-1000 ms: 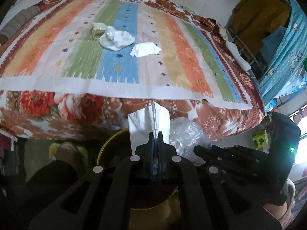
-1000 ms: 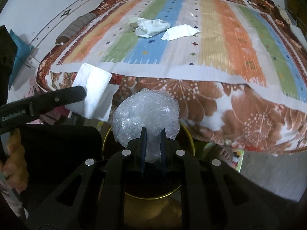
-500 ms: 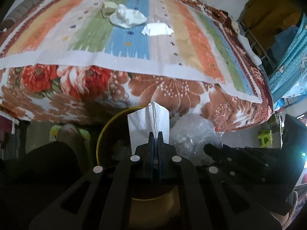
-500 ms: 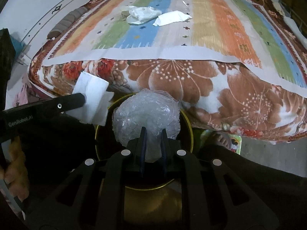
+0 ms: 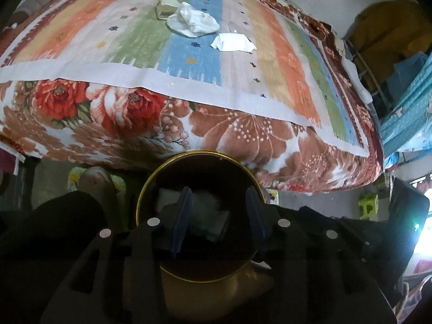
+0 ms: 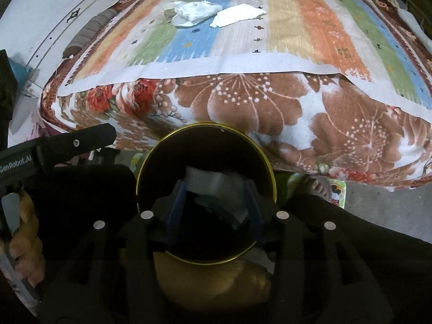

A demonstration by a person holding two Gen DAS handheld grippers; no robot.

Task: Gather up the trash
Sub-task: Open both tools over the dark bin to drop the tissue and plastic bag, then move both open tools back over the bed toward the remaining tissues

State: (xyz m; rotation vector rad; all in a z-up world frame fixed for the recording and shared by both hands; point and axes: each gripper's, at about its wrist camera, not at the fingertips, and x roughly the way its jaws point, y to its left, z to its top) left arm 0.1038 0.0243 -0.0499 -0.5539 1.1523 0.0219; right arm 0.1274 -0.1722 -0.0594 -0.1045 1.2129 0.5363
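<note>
- Gold-rimmed round bin [image 5: 151, 186] on the floor against the bed edge, dark inside, pale crumpled matter low in it: white tissue [image 5: 208, 216] and, in the right wrist view, a greyish translucent sheet, possibly the plastic wrap [image 6: 216, 183]; too dim to be sure.
- More trash up on the striped bedspread [image 5: 81, 35], well apart from the bin: a crumpled white plastic bag [image 5: 193, 21], touching a small yellowish wad [image 5: 166, 7] at its far-left side, and a flat white tissue piece [image 5: 232, 42] just beside the bag on its near-right side.
- Left gripper [image 5: 220, 216] directly above the bin mouth, blue-padded fingers [image 5: 182, 216] spread wide, nothing between them, nothing touched.
- Right gripper [image 6: 214, 210] likewise over the bin opening, fingers [image 6: 175, 213] parted wide, empty, clear of the rim.
- Seen from the right wrist camera, left tool's black body at the left edge, gripped by a bare hand [image 6: 25, 245].
- Floral blanket [image 6: 243, 108] hanging over the bed side behind the bin; bare toes [image 6: 317, 186] on a patterned mat right of the bin.
</note>
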